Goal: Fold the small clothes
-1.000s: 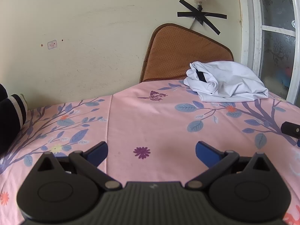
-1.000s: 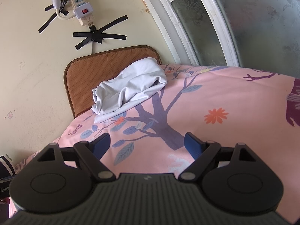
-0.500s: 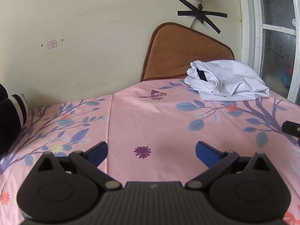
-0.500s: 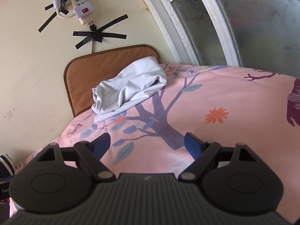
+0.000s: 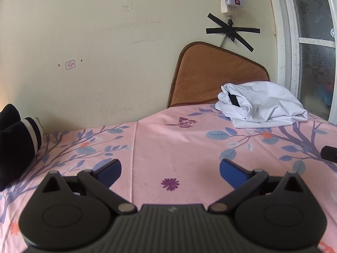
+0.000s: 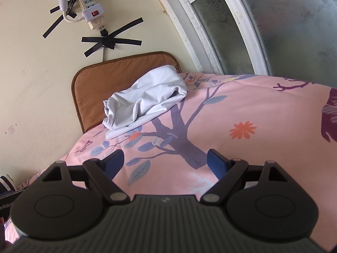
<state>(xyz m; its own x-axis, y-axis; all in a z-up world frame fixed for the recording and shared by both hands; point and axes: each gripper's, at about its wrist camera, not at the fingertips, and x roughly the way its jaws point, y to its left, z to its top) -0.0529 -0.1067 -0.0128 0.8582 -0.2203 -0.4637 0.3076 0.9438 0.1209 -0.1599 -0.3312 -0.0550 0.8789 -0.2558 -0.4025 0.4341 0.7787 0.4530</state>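
White cotton, bunched into a loose roll, is what the task turns on: the small white garment (image 5: 261, 105) lies at the far end of the pink floral sheet (image 5: 168, 139), against the foot of a brown mat (image 5: 210, 73) propped on the wall, well apart from both tools. The left gripper (image 5: 170, 171) hovers over bare sheet with its blue fingers wide apart and nothing between them; the right gripper (image 6: 165, 161) is likewise spread and empty. The likely trouble is in the grab: the garment is rolled on itself with layers tucked under, so a pinch at the nearest bulge could catch several layers at once and lift a wad instead of an edge, or nip the sheet beneath and drag it along (the sheet looks slack enough to ruck). The mat might also tip if the cloth is tugged toward it. The left view alone shows a dark striped garment (image 5: 19, 143) at the left edge and a black strip inside the white roll's open end; the right view alone shows the roll's long side, a flat flap spreading under it, and the frosted window (image 6: 273, 27) close by.
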